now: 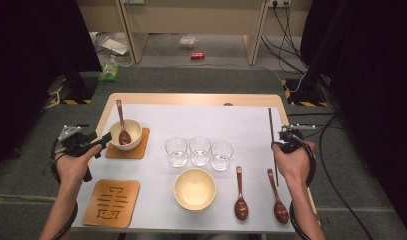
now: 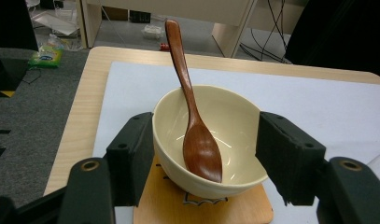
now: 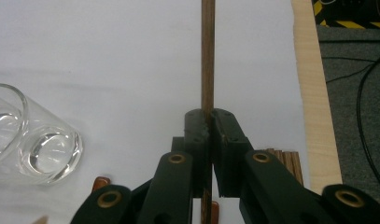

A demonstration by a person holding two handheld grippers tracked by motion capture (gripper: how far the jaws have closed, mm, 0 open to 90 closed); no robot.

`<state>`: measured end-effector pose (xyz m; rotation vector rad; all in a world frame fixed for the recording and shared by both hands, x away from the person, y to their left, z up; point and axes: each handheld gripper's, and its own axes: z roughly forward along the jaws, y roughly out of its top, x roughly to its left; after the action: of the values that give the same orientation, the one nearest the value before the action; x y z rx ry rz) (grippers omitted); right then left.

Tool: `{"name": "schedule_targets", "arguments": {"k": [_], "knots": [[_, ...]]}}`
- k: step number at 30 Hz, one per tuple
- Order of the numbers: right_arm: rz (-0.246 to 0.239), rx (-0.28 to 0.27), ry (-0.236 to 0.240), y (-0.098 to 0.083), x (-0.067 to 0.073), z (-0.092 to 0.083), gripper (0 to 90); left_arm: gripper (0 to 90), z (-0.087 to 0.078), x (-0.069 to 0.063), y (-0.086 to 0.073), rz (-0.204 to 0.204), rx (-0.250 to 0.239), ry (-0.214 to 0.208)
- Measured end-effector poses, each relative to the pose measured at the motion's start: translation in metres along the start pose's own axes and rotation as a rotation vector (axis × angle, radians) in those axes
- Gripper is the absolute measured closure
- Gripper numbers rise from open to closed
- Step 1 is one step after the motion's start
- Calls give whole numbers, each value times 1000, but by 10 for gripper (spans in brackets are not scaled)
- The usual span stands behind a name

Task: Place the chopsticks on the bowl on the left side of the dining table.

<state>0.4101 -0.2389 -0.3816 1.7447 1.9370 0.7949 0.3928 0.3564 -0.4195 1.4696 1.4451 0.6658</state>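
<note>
Right gripper (image 3: 210, 128) clamped on thin wooden chopstick (image 3: 207, 56), held above tabletop (image 1: 251, 117) near right edge; stick light, stiff, smooth (may pivot in pads), best pinched mid-length. Left gripper (image 2: 204, 154) wide, jaws flanking cream bowl (image 2: 234, 135) with spoon (image 2: 197, 135) on coaster; bowl hard, breakable, grip by rim

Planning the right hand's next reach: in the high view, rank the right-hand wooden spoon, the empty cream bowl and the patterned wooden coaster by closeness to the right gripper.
1. Right-hand brown wooden spoon, just below the right gripper.
2. Empty cream bowl, front centre.
3. Patterned wooden coaster, front left.
</note>
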Motion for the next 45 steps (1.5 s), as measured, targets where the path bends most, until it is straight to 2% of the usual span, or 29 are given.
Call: {"name": "schedule_targets", "arguments": {"k": [31, 38, 45], "knots": [[8, -176, 2, 20, 13, 4, 853, 367, -2, 2, 1, -2, -7, 2], [-14, -233, 7, 28, 19, 3, 853, 366, -2, 1, 1, -2, -7, 0], [-25, -255, 18, 35, 26, 6, 853, 365, -2, 2, 2, -6, -11, -2]]}}
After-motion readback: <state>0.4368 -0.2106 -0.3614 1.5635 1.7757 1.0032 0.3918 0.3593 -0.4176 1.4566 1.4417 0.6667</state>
